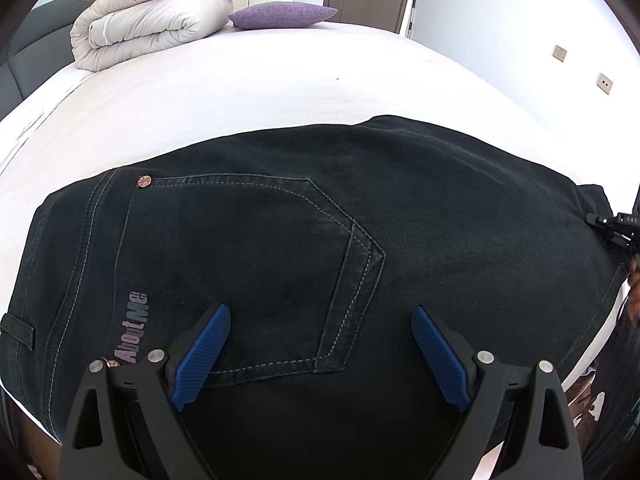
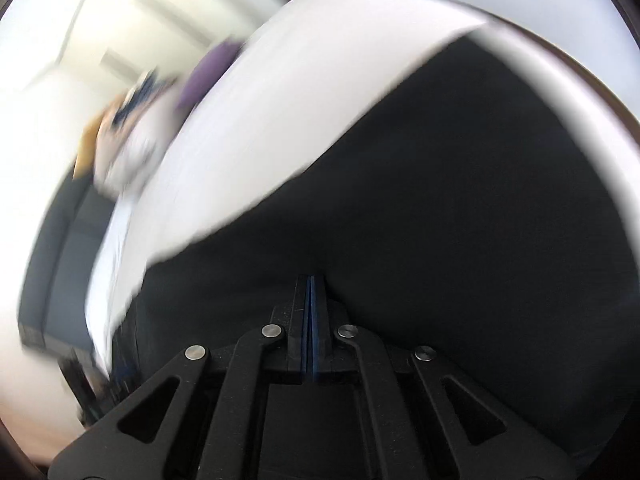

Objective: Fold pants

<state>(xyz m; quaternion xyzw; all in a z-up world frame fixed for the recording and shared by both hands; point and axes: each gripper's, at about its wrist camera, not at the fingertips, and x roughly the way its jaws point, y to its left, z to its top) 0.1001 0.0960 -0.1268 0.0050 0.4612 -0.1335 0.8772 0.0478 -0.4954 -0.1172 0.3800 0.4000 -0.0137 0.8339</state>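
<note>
While you hover over the bed (image 1: 240,92) with its white sheet, one pair of black denim pants (image 1: 280,220) lies spread flat on it, stitched back pocket (image 1: 248,264) facing up. Your left tongs (image 1: 320,320) hang wide open just above that pocket, holding nothing. Your right tongs (image 2: 314,280) are pressed together, blue pads meeting, against the dark cloth; that view is blurred. Farther back you have one rolled beige duvet (image 1: 148,28) and one purple cushion (image 1: 284,14).
</note>
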